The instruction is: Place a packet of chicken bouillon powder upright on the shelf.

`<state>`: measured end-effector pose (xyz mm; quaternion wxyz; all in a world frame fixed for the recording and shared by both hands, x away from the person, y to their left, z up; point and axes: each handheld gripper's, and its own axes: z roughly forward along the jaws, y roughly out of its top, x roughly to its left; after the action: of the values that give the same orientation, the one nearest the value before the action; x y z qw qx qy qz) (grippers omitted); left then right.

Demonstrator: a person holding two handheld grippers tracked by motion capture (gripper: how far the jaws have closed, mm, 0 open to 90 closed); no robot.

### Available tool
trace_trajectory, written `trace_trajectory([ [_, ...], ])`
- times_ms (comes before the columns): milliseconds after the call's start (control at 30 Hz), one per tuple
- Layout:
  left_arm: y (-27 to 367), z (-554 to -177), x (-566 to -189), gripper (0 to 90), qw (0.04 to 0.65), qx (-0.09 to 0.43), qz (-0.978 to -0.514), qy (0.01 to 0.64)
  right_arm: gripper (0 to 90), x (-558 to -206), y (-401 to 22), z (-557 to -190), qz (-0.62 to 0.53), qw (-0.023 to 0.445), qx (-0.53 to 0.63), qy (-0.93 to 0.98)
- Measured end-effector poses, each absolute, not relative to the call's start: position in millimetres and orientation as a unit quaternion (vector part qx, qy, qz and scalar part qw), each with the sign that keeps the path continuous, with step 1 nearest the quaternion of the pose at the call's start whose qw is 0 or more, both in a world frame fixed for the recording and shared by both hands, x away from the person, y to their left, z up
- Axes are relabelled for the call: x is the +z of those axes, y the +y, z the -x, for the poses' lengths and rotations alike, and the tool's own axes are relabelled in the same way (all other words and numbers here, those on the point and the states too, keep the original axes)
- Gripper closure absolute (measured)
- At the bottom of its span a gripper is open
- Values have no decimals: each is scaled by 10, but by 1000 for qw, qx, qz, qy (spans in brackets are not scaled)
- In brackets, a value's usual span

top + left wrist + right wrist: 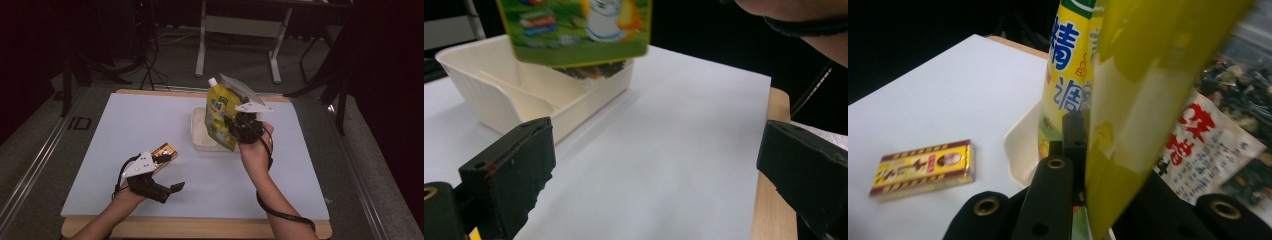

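My right gripper [236, 126] is shut on a yellow-green spouted pouch [220, 115] and holds it upright above a white tray [199, 136]. In the right gripper view the jaws [1082, 150] pinch the pouch [1128, 100] near its lower edge. A clear packet of dark dried bits with red print [1218, 130] sits right behind the pouch; I cannot tell whether it is gripped too. My left gripper [170, 173] hangs open low over the table's front left, with nothing between its jaws [659, 165]. Beside it lies a small yellow box [165, 151].
The tray [489, 95] has an inner divider and stands on a white board [125, 145] over a wooden table. The person's right forearm [265, 185] crosses the board's front right. Table legs and cables stand on the floor beyond the far edge.
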<state>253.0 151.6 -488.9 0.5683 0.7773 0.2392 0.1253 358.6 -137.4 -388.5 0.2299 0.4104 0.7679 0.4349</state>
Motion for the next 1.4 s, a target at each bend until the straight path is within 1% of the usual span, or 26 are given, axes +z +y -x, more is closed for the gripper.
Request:
trace_trajectory([
  [200,1473,-2501,-4981,25,563,123,-783,236,900,-3923,-1227,-3750,-439,244,424,754],
  [467,1445,-2447,-5069,25,556,135,-787,232,899,-4002,-1100,-3922,-462,240,421,742],
  [600,1453,-2445,-5075,25,557,138,-785,234,900,-4036,-1058,-4012,-481,254,409,733],
  [867,1449,-2450,-5087,25,556,141,-785,234,899,-4152,-936,-4132,-505,248,382,733],
  [1067,1446,-2463,-5093,25,555,141,-785,235,897,-4195,-846,-4169,-516,216,387,733],
  [1400,1460,-2473,-5100,25,558,140,-783,237,899,-4346,-788,-4180,-494,225,386,746],
])
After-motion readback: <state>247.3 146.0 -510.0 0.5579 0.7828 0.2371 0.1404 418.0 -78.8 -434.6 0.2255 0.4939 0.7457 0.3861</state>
